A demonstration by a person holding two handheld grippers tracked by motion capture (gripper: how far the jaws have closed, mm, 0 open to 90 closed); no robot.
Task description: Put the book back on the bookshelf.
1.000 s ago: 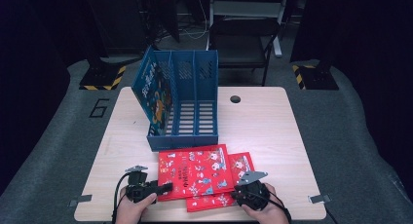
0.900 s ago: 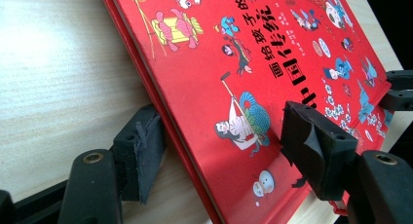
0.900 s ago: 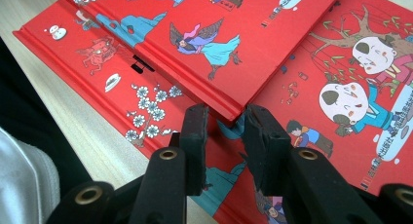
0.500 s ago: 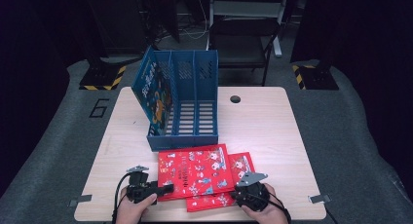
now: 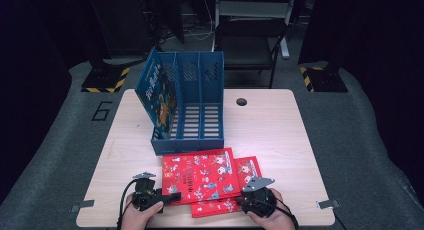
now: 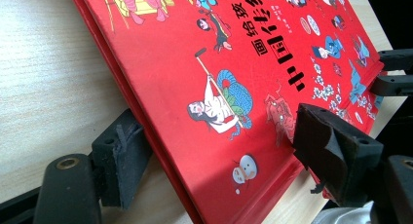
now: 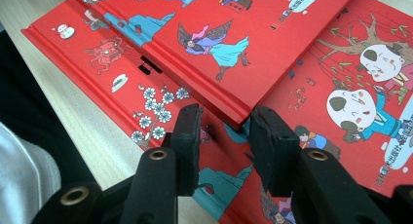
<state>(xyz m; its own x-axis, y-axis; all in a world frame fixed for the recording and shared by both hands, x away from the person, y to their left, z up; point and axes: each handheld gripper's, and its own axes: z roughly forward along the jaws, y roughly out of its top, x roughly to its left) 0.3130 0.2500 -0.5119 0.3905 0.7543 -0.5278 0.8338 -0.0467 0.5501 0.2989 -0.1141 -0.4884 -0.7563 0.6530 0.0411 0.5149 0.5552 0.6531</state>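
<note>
On the pale wooden desk (image 5: 280,125), the left gripper (image 5: 172,197) is straddling the near left corner of the top red hardcover picture book (image 5: 202,174), its jaws having just been opening: in the left gripper view one pad is sitting beneath the lifted corner and the other is standing clear above the cover (image 6: 234,87), so the grip is spread rather than pinching. The right gripper (image 5: 241,201) is sitting at the opposite near corner; in the right gripper view its jaws, which have also just been opening, are flanking the corner of that top book (image 7: 229,53) with small gaps either side, above a second red picture book (image 7: 341,87) lying beneath and poking out to the right. The book's long axis is running across from one gripper to the other, so both hands are equally near, one at each end of the near edge. Beyond the book, straight ahead of both grippers, the blue plastic three-slot file rack (image 5: 195,107) is standing, already holding one upright blue book (image 5: 159,97) in its leftmost slot; any lift would probably carry the red book forward and tip it upright.
</note>
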